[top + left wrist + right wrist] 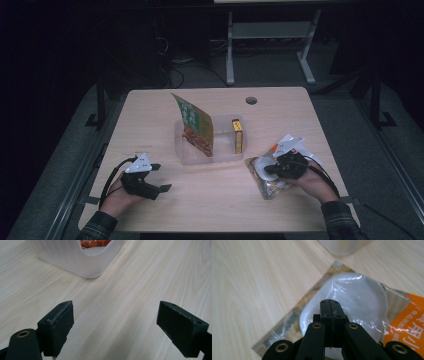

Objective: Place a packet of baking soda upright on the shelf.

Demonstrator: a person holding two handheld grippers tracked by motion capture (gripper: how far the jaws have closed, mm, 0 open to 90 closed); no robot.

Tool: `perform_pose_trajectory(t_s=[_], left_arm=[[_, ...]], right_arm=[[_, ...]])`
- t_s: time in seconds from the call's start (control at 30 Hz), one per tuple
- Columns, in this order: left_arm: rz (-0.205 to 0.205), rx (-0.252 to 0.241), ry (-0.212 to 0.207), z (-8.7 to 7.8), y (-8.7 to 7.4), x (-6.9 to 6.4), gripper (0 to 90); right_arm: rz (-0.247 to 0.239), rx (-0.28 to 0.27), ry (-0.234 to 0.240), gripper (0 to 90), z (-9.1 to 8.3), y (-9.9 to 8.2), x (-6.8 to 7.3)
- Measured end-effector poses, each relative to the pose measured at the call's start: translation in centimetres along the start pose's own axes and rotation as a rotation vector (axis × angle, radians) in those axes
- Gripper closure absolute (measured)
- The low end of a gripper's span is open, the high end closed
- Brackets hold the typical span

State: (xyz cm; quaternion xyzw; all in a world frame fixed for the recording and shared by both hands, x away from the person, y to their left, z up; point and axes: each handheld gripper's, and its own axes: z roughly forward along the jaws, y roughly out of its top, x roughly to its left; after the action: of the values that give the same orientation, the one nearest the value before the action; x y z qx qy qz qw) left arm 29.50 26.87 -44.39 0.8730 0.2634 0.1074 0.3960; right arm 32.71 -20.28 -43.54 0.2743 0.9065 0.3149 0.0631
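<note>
A clear plastic packet (264,186) with a white round lump inside and an orange label lies at the table's front right. My right gripper (268,170) is over it, jaws pressed together, tips (330,302) against the white bulge of the packet (364,293). No film shows between the pads. At the front left my left gripper (162,177) rests low over the bare wood, jaws wide apart (120,322) with nothing between them. A clear plastic container (197,159) stands mid-table, its near corner (75,262) just ahead of the left jaws.
Inside the container a green and red pouch (197,125) stands upright at the left and a yellow box (238,135) stands at the right. A round cable hole (251,100) is near the table's far edge. Bare wood lies between the two hands.
</note>
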Motion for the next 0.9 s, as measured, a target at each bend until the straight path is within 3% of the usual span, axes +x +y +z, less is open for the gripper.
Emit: perform_pose_trajectory(t_s=[0.1,0.3,0.57,0.6,0.7,0.73,0.8,0.83,0.9], left_arm=[[0.002,0.002,-0.001,0.0,0.0,0.0,13.8],[0.006,0.0,-0.001,0.0,0.0,-0.1,13.7],[0.006,0.007,-0.004,0.0,0.1,0.0,13.8],[0.007,0.007,-0.004,0.0,0.1,0.0,13.8],[0.006,0.004,-0.007,0.0,0.0,-0.1,13.8],[0.002,0.002,-0.008,0.0,0.0,-0.1,13.8],[0.002,0.005,-0.009,0.0,0.1,-0.2,13.8],[0.004,0.006,-0.01,0.0,0.1,-0.2,13.8],[0.009,0.005,-0.013,0.0,0.1,-0.2,13.8]], right_arm=[[0.004,0.0,0.015,90.0,0.1,-0.1,-0.1],[-0.036,-0.011,0.066,90.0,0.4,-0.1,0.5],[-0.054,-0.021,0.112,90.0,1.3,0.7,2.5],[-0.078,-0.022,0.112,90.0,1.5,0.9,2.7],[-0.091,-0.019,0.125,90.0,2.0,1.4,3.9],[-0.121,-0.022,0.126,90.0,2.2,1.6,4.1],[-0.122,-0.015,0.141,90.0,2.5,2.1,5.1],[-0.16,-0.012,0.137,90.0,2.7,2.3,5.4],[-0.18,-0.011,0.145,90.0,3.0,2.7,6.2]])
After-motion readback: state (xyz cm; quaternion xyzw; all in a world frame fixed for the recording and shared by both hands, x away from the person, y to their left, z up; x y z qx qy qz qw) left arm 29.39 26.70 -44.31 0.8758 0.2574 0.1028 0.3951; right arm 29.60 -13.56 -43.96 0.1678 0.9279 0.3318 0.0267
